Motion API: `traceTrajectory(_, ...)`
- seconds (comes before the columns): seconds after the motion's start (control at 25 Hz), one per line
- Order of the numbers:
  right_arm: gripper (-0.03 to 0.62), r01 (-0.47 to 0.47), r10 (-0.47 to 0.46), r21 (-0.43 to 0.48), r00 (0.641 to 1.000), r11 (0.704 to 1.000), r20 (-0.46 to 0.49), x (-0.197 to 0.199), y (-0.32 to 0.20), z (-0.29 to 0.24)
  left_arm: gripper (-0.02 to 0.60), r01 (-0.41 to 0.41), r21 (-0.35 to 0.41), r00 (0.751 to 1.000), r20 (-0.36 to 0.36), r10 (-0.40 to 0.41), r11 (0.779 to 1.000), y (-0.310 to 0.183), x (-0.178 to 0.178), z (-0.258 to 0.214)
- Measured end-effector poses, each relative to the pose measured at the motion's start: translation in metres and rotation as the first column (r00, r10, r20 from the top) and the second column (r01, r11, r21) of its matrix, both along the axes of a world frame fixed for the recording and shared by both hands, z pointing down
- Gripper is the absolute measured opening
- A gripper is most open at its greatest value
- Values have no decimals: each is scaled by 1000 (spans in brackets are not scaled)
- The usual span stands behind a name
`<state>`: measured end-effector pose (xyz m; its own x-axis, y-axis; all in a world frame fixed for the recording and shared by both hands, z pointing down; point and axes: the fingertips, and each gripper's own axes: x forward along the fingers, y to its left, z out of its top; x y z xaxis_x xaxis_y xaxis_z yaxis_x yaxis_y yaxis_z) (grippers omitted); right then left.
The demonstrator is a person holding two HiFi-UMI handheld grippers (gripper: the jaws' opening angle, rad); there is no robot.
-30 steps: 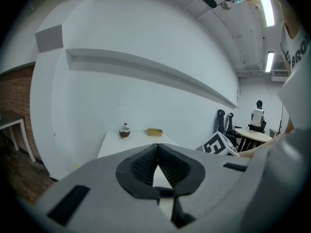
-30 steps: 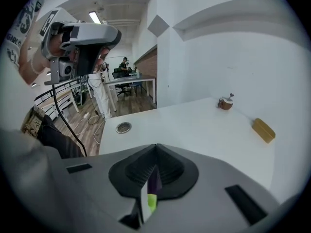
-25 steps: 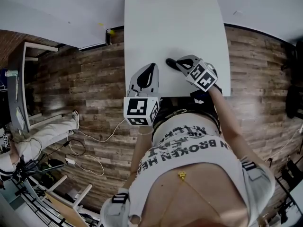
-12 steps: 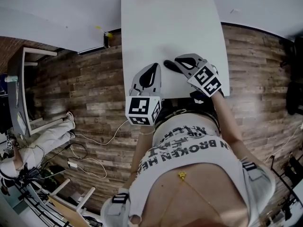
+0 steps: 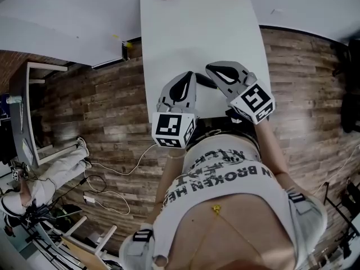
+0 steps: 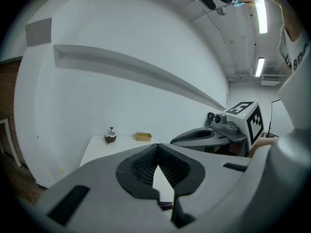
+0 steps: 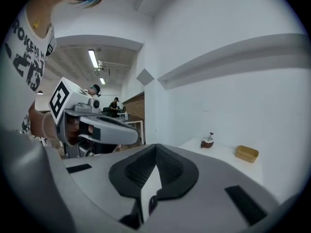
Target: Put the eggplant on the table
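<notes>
Left gripper (image 5: 188, 76), right gripper (image 5: 214, 69) — 2 closed, empty; eggplant (image 5: 205, 82) rests on table (image 5: 191, 32) (between them), so pull clear gently.

The person's white shirt (image 5: 225, 176), lower centre of the head view, carries upside-down print reading "BROKEN"; its other lines are unreadable.

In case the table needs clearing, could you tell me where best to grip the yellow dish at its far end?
Probably the near long wall of the yellow dish, one jaw inside, one outside, coming down from the near side: it sits flat, shallow and open-topped, its long side turned this way.
</notes>
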<state>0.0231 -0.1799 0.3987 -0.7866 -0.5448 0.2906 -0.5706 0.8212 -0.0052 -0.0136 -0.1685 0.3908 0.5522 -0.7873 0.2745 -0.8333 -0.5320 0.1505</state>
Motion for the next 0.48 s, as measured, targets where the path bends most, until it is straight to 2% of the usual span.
traceTrajectory(0.24,8,-26,21,50,995,998,96,8,3,-33,5,-32,49,999,-13,33,998,-1,14,-21)
traceTrajectory(0.48,8,-38,22,111,990,993,139,11,2,-56,5,-53,88,998,-22,55,995,-5,21,-35)
